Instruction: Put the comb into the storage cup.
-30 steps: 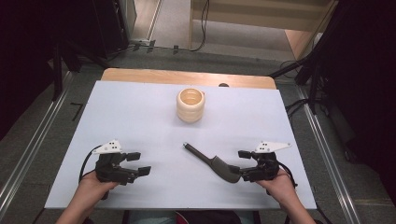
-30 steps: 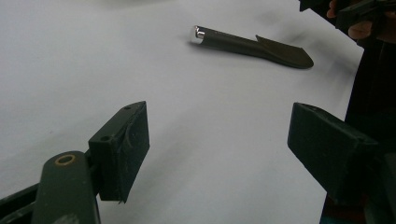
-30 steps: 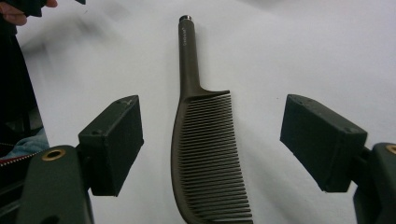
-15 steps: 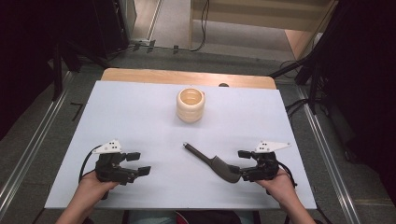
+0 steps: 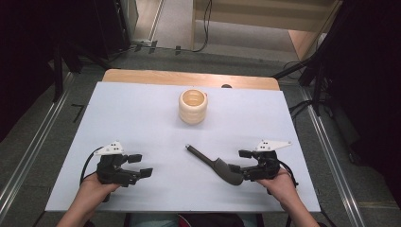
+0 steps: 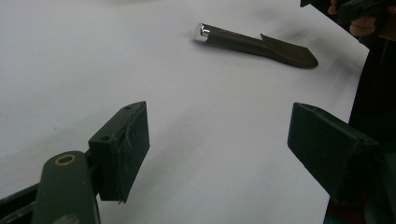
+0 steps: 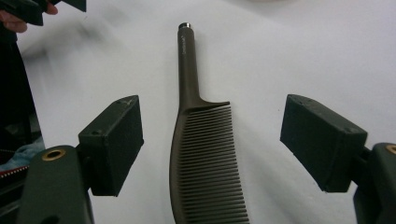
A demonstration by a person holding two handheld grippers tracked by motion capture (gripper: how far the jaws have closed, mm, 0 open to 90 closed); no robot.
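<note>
A dark comb (image 5: 217, 165) with a long handle lies flat on the white table (image 5: 142, 113), handle pointing up-left; its toothed end reaches toward my right gripper (image 5: 240, 161). That gripper is open, jaws wide on either side of the comb's teeth (image 7: 210, 158) without touching them. My left gripper (image 5: 140, 164) rests open near the front left of the table, nothing between its jaws; the comb (image 6: 261, 44) lies well beyond it. A ribbed cream cup (image 5: 193, 106) stands upright at the table's far middle.
A wooden strip (image 5: 189, 78) runs along the table's far edge. Cables and dark equipment stand on the floor beyond and at both sides. The other hand and gripper (image 6: 359, 14) show at the top right of the left gripper view.
</note>
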